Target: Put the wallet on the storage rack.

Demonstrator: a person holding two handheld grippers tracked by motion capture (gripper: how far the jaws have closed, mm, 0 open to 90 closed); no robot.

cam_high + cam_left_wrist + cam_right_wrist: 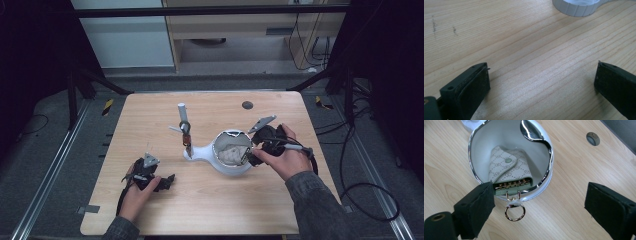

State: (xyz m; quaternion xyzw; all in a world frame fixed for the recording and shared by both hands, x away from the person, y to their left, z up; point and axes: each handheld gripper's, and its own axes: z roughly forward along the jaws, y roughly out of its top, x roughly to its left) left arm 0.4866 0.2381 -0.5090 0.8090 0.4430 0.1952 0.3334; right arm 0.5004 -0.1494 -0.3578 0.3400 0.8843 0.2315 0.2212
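1. A patterned key pouch (507,168) lies inside the white bowl (480,135), its gold ring (515,212) hanging over the bowl's rim.
2. The right gripper (539,202) hovers beside the bowl, jaws apart, holding nothing.
3. The left gripper (541,82) rests well away from the bowl on the tabletop (524,50), open and empty.

My high view: table (150,210) evenly lit from above, surroundings nearly black, image soft. My gripper views sharper; glare on bowl's chrome rim (530,130); near jaws slightly blurred, soft shadows beneath.
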